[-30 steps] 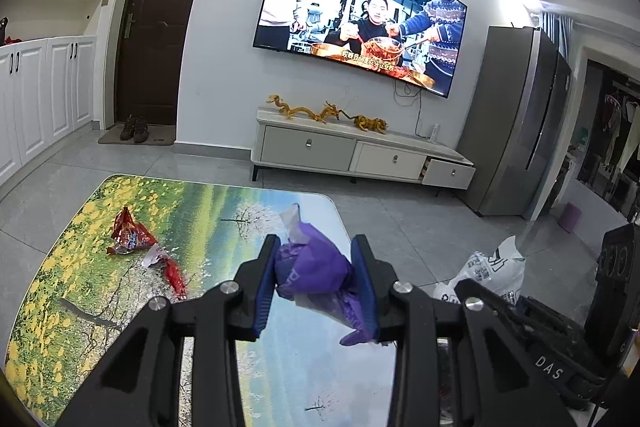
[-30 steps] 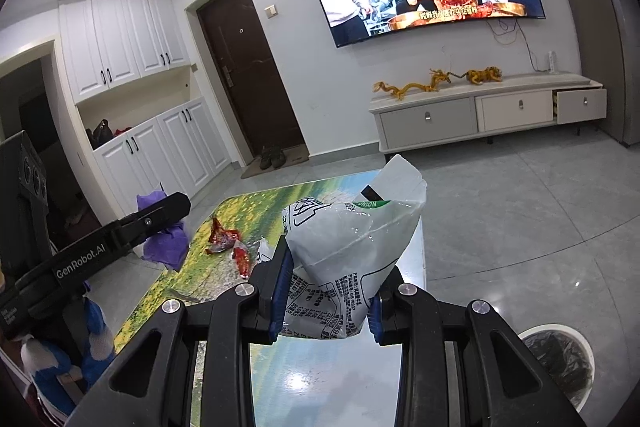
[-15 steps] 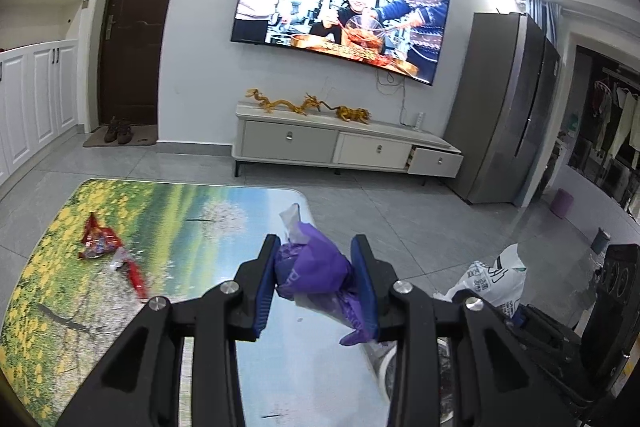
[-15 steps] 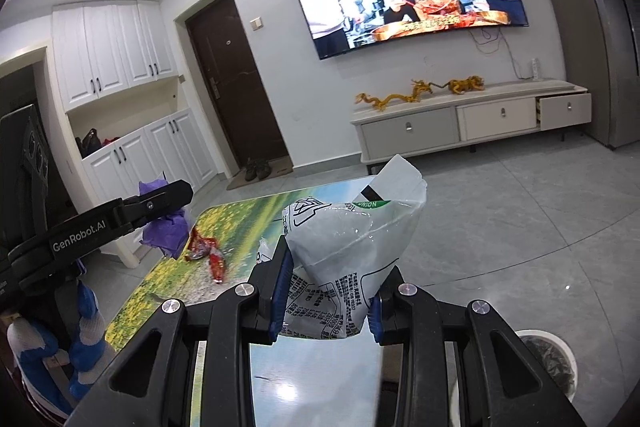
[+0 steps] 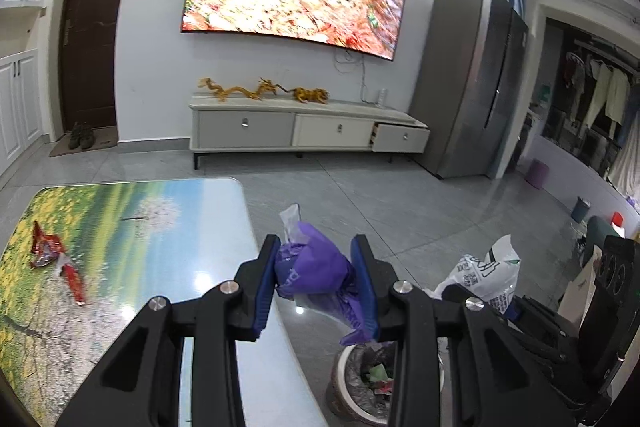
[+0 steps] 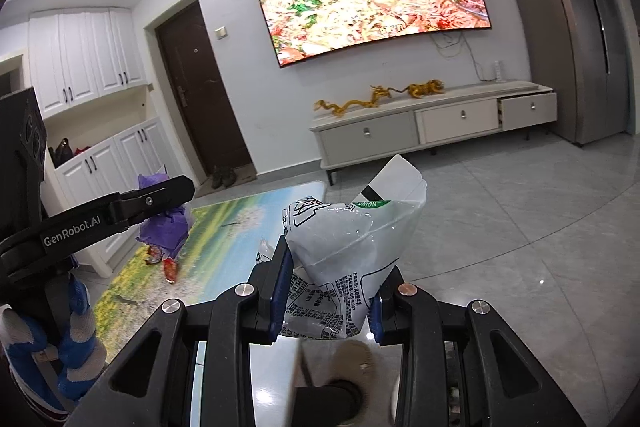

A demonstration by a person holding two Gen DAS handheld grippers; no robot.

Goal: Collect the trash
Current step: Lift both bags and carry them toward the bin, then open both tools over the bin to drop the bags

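My left gripper (image 5: 316, 277) is shut on a crumpled purple wrapper (image 5: 314, 267) and holds it past the table's right edge, above a white trash bin (image 5: 362, 383) lined with a dark bag. My right gripper (image 6: 330, 291) is shut on a white plastic bag with print (image 6: 352, 247). That bag also shows in the left wrist view (image 5: 486, 277), to the right of the bin. A red snack wrapper (image 5: 56, 259) lies on the table's left side. The left gripper and purple wrapper (image 6: 166, 223) show at the left of the right wrist view.
The table (image 5: 132, 227) has a landscape-print top with a rounded far corner. Grey tiled floor (image 5: 400, 195) spreads beyond it. A TV cabinet (image 5: 308, 131), a grey fridge (image 5: 472, 83) and a dark door (image 5: 94, 35) stand along the far wall.
Both grippers have moved right with their loads. The left one now hangs over the bin, which has come into view below it. The red wrapper has slid left in view.
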